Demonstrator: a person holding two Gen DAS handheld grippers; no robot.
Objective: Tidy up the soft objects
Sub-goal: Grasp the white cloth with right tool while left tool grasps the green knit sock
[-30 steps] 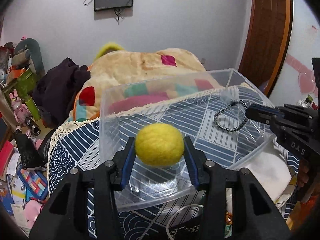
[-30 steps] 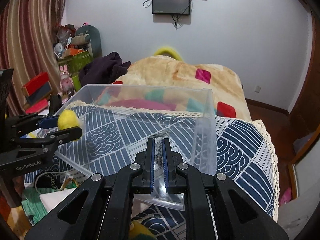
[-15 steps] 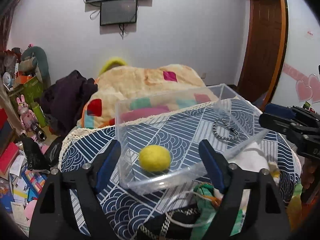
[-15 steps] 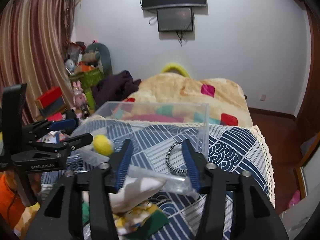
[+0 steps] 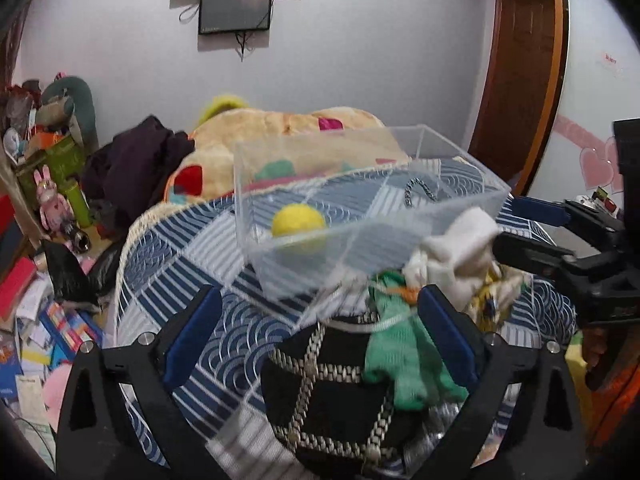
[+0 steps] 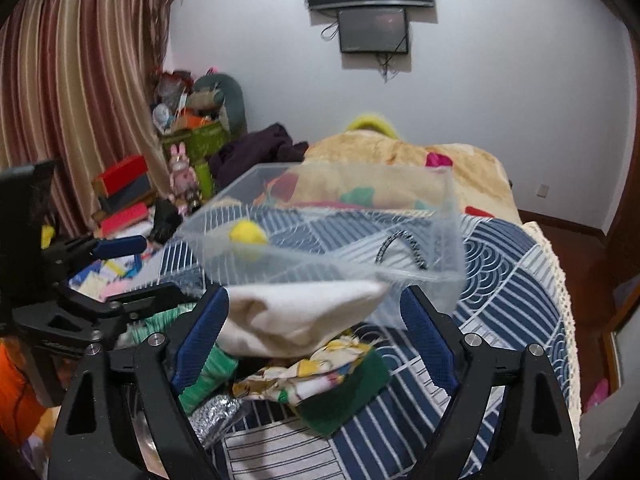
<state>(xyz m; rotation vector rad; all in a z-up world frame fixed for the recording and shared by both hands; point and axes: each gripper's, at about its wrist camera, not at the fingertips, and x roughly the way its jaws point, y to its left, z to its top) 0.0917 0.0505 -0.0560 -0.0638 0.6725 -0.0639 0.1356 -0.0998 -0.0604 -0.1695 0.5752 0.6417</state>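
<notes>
A clear plastic box [image 5: 460, 204] [image 6: 448, 236] sits on the blue patterned cloth. In it lie a yellow felt ball [image 5: 298, 220] [image 6: 247, 233] and a black-and-white braided hair tie [image 5: 418, 192] [image 6: 400, 246]. In front of the box is a pile of soft things: a white cloth [image 5: 460, 248] [image 6: 300, 312], a green cloth [image 5: 400, 356], a black pouch with a chain pattern [image 5: 332, 392], and a yellow printed cloth [image 6: 304, 380]. My left gripper [image 5: 316, 336] is open and empty above the black pouch. My right gripper [image 6: 316, 330] is open and empty around the white cloth.
A bed with a beige patchwork blanket [image 5: 288, 132] lies behind the box. Toys, boxes and papers [image 5: 40, 280] clutter the floor at the left. A wooden door [image 5: 516, 72] stands at the right. Screens hang on the far wall [image 6: 372, 28].
My left gripper let go of the yellow ball into the box and opened. My right gripper let go of the hair tie and opened. Both pulled back over the pile of soft things.
</notes>
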